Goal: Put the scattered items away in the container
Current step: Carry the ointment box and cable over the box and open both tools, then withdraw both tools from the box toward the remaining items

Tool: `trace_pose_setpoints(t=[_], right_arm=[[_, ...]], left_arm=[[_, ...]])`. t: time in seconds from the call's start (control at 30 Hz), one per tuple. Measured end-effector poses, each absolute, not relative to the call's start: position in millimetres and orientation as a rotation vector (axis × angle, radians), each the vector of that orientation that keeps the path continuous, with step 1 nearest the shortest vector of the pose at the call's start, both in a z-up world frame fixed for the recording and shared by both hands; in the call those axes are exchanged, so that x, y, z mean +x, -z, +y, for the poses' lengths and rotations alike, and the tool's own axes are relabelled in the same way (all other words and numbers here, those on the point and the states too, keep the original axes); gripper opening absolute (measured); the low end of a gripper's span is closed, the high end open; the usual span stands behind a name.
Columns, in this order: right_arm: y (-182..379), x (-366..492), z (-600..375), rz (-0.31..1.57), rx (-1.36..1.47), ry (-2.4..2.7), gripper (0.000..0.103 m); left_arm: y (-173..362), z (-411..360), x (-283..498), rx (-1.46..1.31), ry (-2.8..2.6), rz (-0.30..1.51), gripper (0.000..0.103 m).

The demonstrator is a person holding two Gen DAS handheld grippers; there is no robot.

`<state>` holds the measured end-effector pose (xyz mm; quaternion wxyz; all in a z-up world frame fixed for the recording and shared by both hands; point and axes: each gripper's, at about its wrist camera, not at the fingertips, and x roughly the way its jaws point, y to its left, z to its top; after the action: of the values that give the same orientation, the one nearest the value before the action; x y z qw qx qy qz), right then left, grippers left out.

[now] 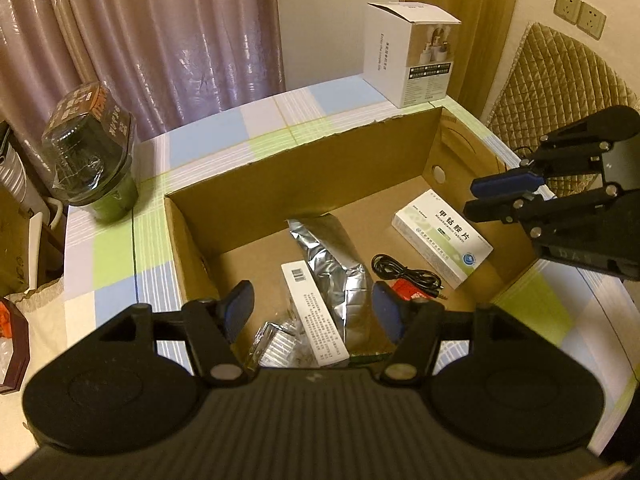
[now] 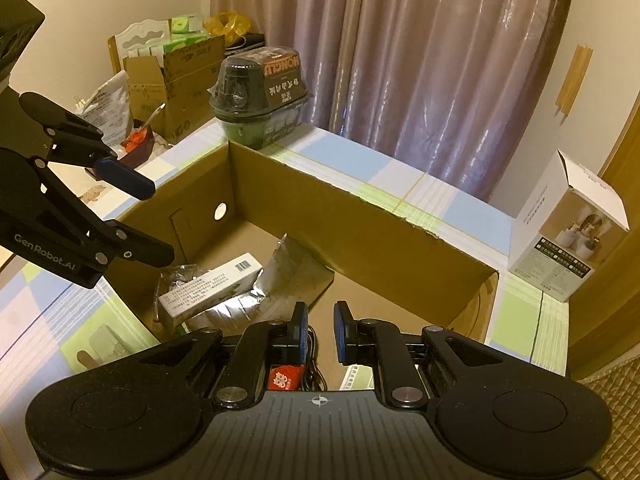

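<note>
Left wrist: above the cardboard box's near edge, looking down inside, close.
Right wrist: opposite side, facing curtain.
Shared: box interior.

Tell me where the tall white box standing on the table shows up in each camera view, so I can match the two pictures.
Left wrist view: the tall white box stands at top centre-right, just beyond the far wall of the cardboard box.
Right wrist view: the tall white box stands at the right edge, beside the cardboard box.
Shared landmark: the wrapped green bowl on the checked tablecloth.
</note>
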<state>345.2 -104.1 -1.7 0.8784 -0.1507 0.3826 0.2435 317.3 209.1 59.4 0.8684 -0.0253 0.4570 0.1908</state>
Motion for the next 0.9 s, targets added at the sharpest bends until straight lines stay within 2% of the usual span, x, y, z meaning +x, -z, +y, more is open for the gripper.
trace_pose_setpoints(t=[0.27,0.53,0.9], right_arm=[[-3,337,-106,0.786,-0.291,-0.492,0.018],[-6,313,-113,0.786,-0.265,-0.459,0.018],[-8,257,-128,0.783,-0.194,-0.433,0.018]], left_arm=[[-63,206,307,-0.06,-0.395,0.947,0.062],[-68,188,283,-0.081,-0.387,0.913,0.075],[-65,151,228,-0.121,-0.416,0.877,0.08]])
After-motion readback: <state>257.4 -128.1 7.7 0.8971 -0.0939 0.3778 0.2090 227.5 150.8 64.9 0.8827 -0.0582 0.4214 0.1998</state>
